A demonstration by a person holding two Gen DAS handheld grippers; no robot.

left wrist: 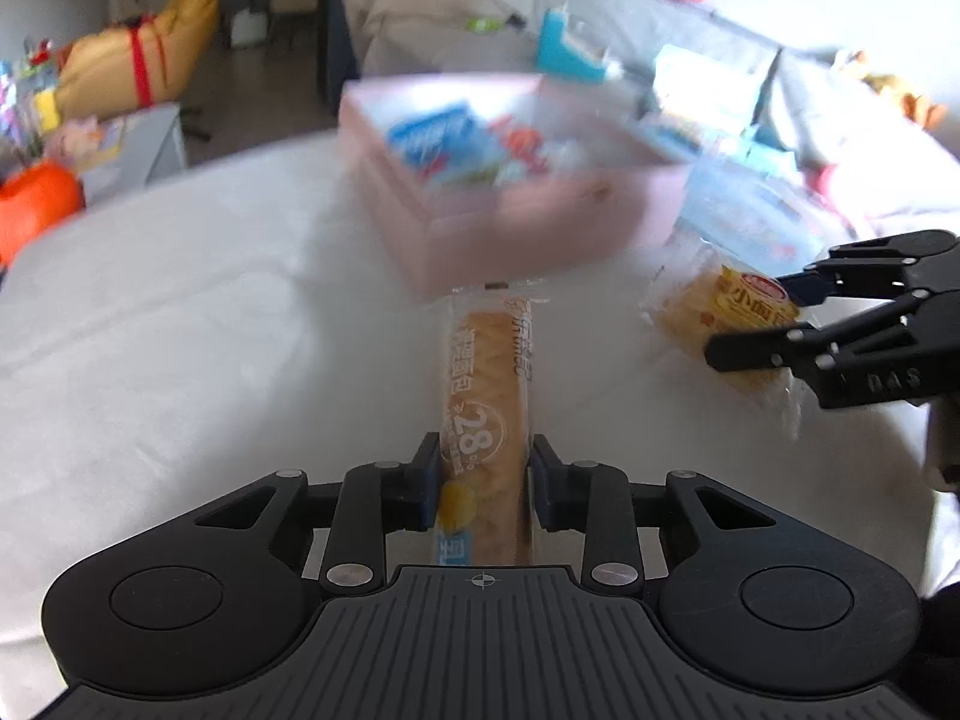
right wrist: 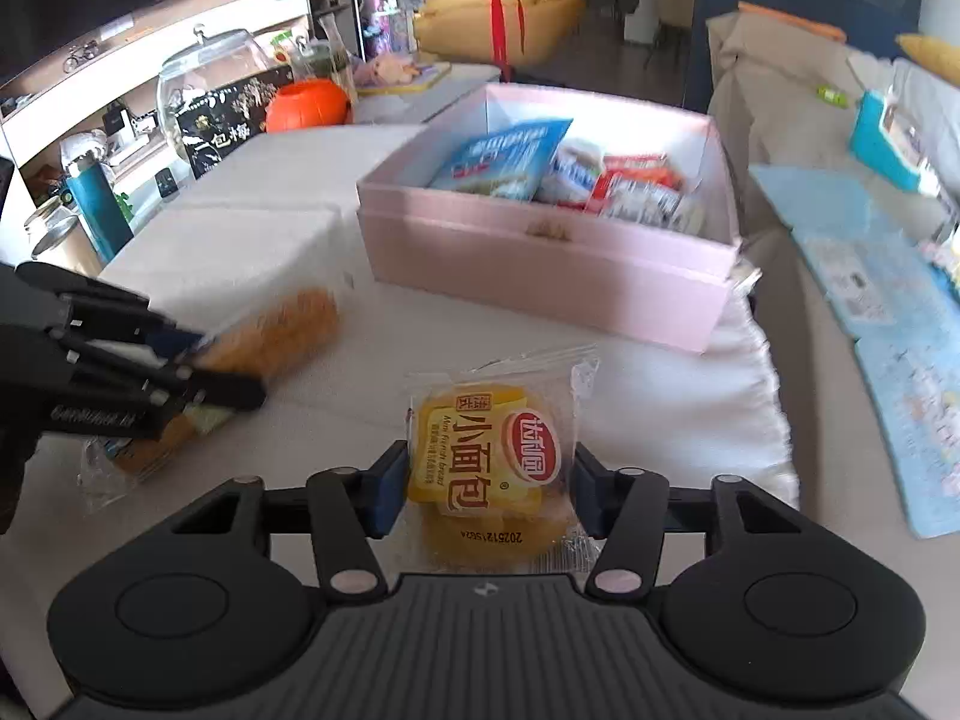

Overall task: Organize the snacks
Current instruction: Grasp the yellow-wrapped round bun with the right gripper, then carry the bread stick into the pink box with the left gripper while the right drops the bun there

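A home living room: a grey sofa (left wrist: 690, 24) with cushions, a yellow beanbag (right wrist: 498, 18) tied with red ribbon, shelves (right wrist: 120, 90) crowded with jars, bottles and toys.

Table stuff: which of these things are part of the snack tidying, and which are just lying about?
Part of the job:
long bread packet in the left gripper
small bread packet in the right gripper
pink box holding snacks

Lying about:
orange pumpkin
glass jar
blue mat
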